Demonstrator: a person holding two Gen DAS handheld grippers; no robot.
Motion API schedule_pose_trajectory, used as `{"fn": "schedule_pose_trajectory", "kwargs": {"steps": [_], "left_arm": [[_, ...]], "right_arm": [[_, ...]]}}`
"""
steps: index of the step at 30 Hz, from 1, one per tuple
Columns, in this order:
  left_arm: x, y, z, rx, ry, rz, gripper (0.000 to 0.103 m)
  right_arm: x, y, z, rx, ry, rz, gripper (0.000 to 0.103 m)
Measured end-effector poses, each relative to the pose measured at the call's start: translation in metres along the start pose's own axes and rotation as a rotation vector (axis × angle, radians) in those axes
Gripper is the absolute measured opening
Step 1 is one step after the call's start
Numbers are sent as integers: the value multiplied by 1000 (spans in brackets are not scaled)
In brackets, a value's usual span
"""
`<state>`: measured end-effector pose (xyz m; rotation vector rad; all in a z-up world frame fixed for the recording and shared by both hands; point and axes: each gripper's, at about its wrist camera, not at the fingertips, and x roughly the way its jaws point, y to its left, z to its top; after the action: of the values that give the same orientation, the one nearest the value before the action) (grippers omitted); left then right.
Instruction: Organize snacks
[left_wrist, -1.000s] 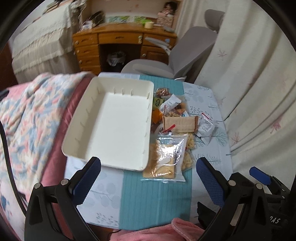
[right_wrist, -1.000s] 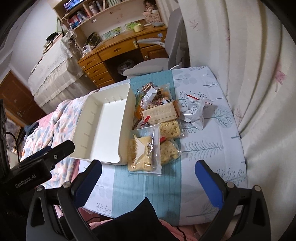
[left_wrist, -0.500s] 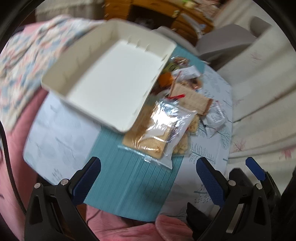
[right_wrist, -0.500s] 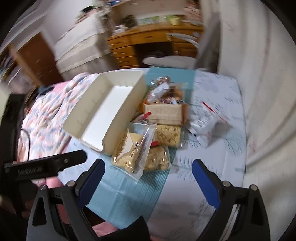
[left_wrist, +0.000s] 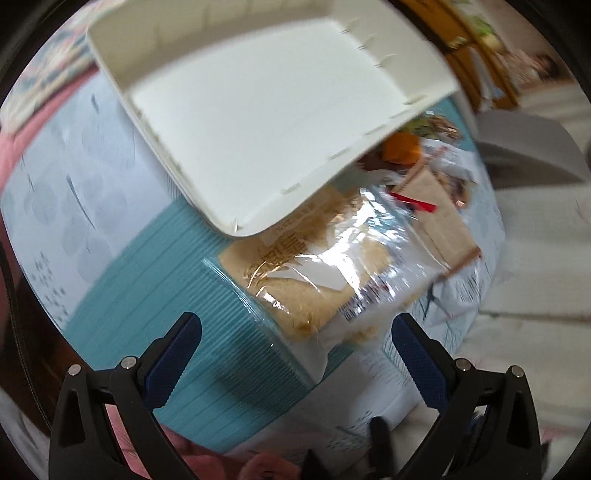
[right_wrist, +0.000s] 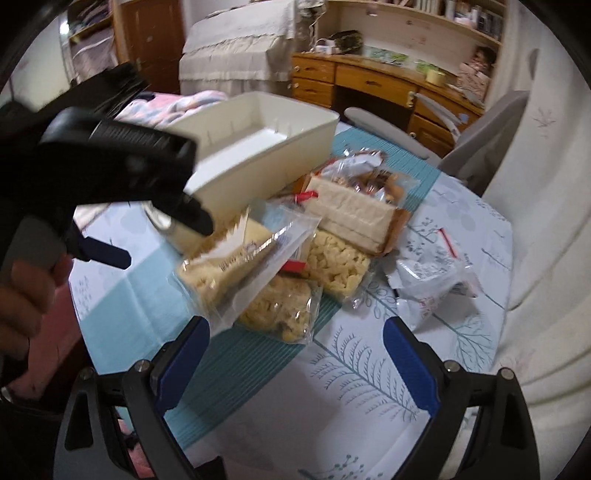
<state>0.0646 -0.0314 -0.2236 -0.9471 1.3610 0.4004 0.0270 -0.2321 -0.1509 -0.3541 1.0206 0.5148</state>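
snack bags (right_wrist: 273, 266) are being kept heaped on the tablecloth (right_wrist: 354, 369) just beside the white tray (left_wrist: 266, 122). left gripper (left_wrist: 295, 354) and right gripper (right_wrist: 295, 354) are being held wide, nothing gripped.

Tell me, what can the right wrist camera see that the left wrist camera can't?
Only the right wrist view shows the white crinkly packet alone on the tablecloth, two bags of pale puffed snacks, the person's hand holding the left gripper, and the right gripper open.

Only the left wrist view shows the left gripper open above the clear cracker bag, and the whole bare floor of the cream tray.

Both show the tray, that cracker bag, the wrapped sandwich and the wooden desk.
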Motion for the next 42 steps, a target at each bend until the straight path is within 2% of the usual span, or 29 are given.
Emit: {"fn": "schedule_pose_trajectory", "kwargs": {"steps": [7,16,24,31,35,38,39,42], "left_arm": [[30,2,19,-153,22,-9,102],[55,-1,40,-269,46,32,102],[69,-10,65,-294,35,93,103],[76,-22,73,-284,33,151,103],[80,-34,71,-275,32,165,103],[80,-34,69,-276,30,164,102],[81,-35,80,-277,29,162,102],[80,-30,74,-280,16,156,98]], "right_arm": [[34,5,-10,-74,5,36,96],[66,7,-11,-103,33,81,96],[81,-1,-8,-69,52,119,96],[90,-10,-4,-14,66,167,95],[94,-13,-1,8,76,242,79],[94,-12,1,18,84,255,75],[95,-13,1,21,85,257,74],[94,-12,1,30,92,258,72]]}}
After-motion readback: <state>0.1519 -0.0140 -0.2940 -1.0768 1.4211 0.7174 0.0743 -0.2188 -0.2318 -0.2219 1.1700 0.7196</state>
